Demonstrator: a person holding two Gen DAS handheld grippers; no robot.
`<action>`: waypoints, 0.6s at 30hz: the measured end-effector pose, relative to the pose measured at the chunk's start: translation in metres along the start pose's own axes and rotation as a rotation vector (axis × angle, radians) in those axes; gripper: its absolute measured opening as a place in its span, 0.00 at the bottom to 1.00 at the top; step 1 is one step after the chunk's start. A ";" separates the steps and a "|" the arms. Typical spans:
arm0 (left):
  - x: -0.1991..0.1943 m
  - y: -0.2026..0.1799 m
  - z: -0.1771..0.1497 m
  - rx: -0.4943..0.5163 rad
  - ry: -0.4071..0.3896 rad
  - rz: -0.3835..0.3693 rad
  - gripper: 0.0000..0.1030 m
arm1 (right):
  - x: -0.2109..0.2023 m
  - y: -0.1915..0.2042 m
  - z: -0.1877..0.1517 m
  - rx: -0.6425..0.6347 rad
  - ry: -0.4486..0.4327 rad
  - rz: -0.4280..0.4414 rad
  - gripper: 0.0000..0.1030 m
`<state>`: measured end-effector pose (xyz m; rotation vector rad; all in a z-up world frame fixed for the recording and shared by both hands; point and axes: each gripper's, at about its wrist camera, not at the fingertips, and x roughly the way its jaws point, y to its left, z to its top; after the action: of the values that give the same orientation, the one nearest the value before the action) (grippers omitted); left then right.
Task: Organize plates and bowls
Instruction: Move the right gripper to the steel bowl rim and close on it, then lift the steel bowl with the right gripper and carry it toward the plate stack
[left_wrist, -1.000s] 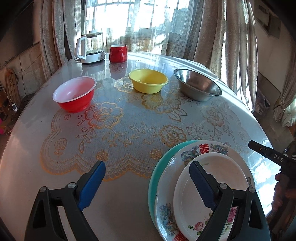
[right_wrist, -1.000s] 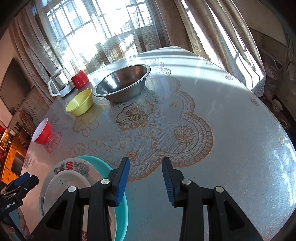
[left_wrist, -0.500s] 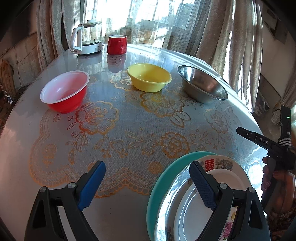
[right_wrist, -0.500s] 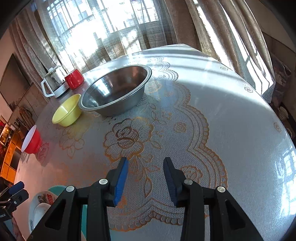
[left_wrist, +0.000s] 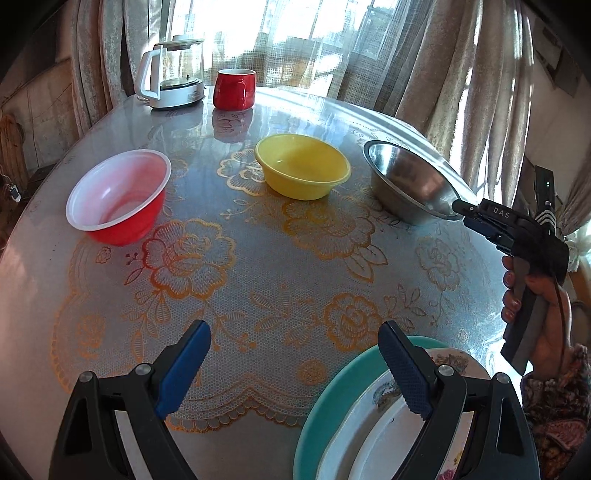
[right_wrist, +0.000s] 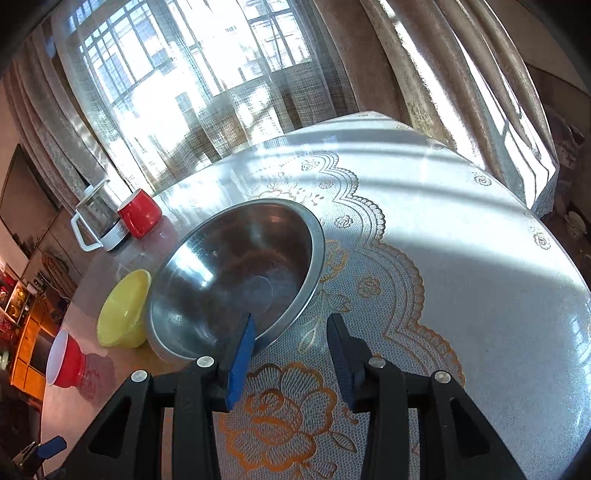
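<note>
Three bowls stand in a row on the round table: a red bowl (left_wrist: 118, 199) with a white inside, a yellow bowl (left_wrist: 303, 166) and a steel bowl (left_wrist: 410, 184). A stack of plates lies at the near right, with a teal plate (left_wrist: 325, 402) under a floral plate (left_wrist: 380, 391). My left gripper (left_wrist: 293, 332) is open and empty over the lace mat, its right finger above the stack. My right gripper (right_wrist: 291, 321) is open at the steel bowl (right_wrist: 236, 277), whose near rim shows between the fingers, untouched. Past it sit the yellow bowl (right_wrist: 125, 310) and red bowl (right_wrist: 64, 358).
A glass kettle (left_wrist: 173, 74) and a red mug (left_wrist: 234, 88) stand at the far edge by the curtains. A hand (left_wrist: 532, 295) holds the right gripper (left_wrist: 469, 214) beside the steel bowl. The table edge (right_wrist: 535, 206) drops off at the right.
My right gripper has travelled forward from the plate stack to the steel bowl's near rim. My left gripper has shifted forward, so the plates now sit lower right in its view.
</note>
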<state>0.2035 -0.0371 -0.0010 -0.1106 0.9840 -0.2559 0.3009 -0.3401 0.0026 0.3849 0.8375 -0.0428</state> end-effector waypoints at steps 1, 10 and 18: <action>0.001 -0.001 0.001 0.006 0.000 0.000 0.90 | 0.007 -0.001 0.002 0.017 0.002 0.009 0.39; 0.010 -0.008 0.018 0.046 -0.020 -0.020 0.90 | 0.040 -0.021 0.002 0.167 0.046 0.131 0.39; 0.020 -0.024 0.046 0.076 -0.047 -0.042 0.90 | 0.021 -0.021 -0.015 0.091 0.003 0.141 0.20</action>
<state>0.2484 -0.0666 0.0136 -0.0681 0.9251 -0.3274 0.3007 -0.3521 -0.0288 0.5289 0.8110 0.0509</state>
